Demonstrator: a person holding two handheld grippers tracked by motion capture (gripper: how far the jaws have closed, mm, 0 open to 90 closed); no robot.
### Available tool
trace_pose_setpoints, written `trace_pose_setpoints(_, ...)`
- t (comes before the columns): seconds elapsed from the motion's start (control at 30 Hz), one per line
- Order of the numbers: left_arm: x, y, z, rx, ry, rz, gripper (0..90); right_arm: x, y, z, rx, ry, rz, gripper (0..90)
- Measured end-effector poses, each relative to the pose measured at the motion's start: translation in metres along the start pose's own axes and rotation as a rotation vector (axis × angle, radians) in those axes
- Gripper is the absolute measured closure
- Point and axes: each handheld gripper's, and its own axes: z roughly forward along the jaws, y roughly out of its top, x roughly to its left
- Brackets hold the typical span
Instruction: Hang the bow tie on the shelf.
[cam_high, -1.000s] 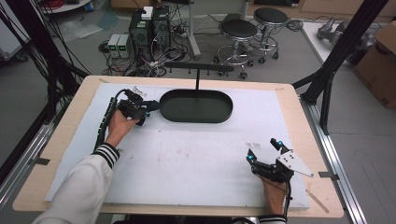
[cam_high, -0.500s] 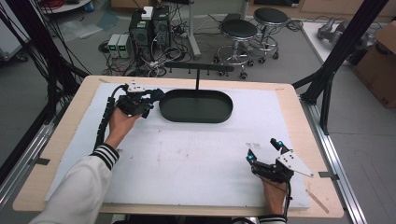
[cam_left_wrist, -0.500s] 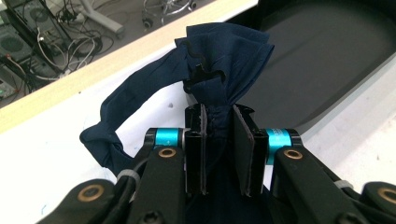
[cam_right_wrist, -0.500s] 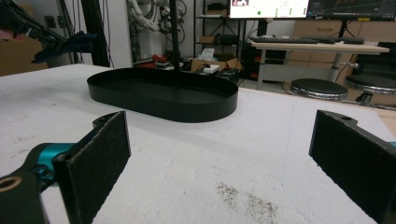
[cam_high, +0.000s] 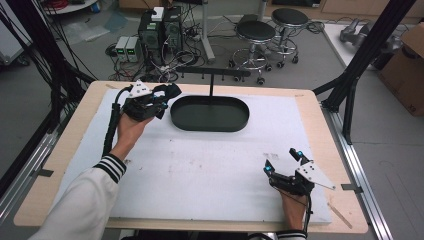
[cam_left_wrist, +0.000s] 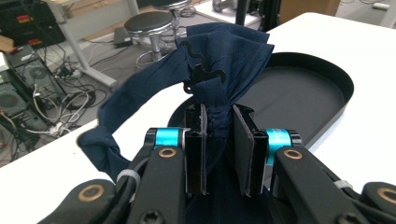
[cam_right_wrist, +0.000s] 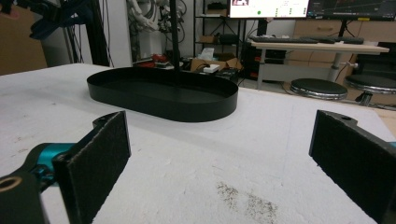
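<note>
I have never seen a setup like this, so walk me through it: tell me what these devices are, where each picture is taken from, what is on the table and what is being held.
No robot here: a person at a table holds a two-jaw gripper in each hand. The high view looks down from above the person's side, with the forearms coming in from the bottom. The other two pictures come from cameras riding on the grippers, looking along their black jaws.

On the white table cover sits a black oval tray with a thin upright rod rising at its far edge.

The left gripper, raised beside the tray's left end, is shut on a dark blue cloth that has a small black clip on it. The right gripper rests near the table's front right with its jaws wide apart and nothing between them.
</note>
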Motion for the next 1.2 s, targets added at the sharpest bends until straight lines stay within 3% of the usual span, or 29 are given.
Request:
trace_pose_setpoints(0.6,-0.018,0.038,-0.002,-0.137,0.032,0.063,75.5,0.000,0.000,0.000,-0.002,0.003,0.000,4.3)
trace_pose_setpoints(0.9,-0.027,0.049,0.005,-0.146,0.041,0.104,75.5,0.000,0.000,-0.001,-0.004,0.004,0.006,4.3)
trace_pose_setpoints(1.2,-0.032,0.059,0.011,-0.157,0.036,0.105,75.5,-0.001,0.000,0.000,-0.007,0.005,0.003,4.3)
